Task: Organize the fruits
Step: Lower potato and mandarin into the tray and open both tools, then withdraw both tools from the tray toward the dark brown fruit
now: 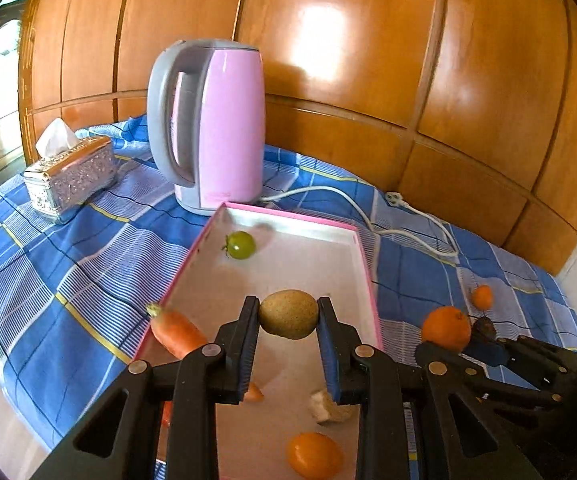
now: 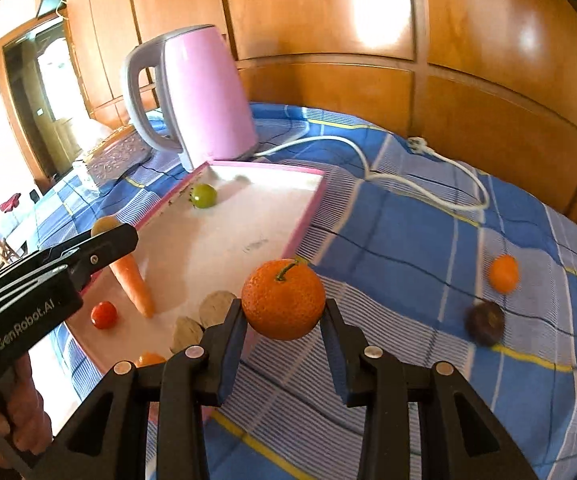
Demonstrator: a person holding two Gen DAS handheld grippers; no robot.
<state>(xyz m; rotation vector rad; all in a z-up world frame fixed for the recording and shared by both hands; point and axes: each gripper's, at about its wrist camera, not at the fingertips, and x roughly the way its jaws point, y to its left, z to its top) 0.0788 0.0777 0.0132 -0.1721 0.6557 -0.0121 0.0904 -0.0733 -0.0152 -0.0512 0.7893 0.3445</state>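
Note:
My left gripper (image 1: 288,314) is shut on a brown kiwi (image 1: 288,314) and holds it above the pink-rimmed white tray (image 1: 352,264). My right gripper (image 2: 284,308) is shut on a large orange (image 2: 283,299), held just right of the tray (image 2: 304,216). In the tray lie a green tomato (image 1: 241,245), a carrot (image 1: 176,334) resting on the left rim, a small orange fruit (image 1: 314,456) and a beige lump (image 1: 328,408). A red cherry tomato (image 2: 103,315) also lies there. On the cloth sit a small orange (image 2: 504,273) and a dark purple fruit (image 2: 485,323).
A pink electric kettle (image 1: 216,128) stands behind the tray, its white cord (image 1: 408,216) trailing right across the blue checked cloth. A silver tissue box (image 1: 70,178) sits at the far left. Wooden panel walls close the back and right.

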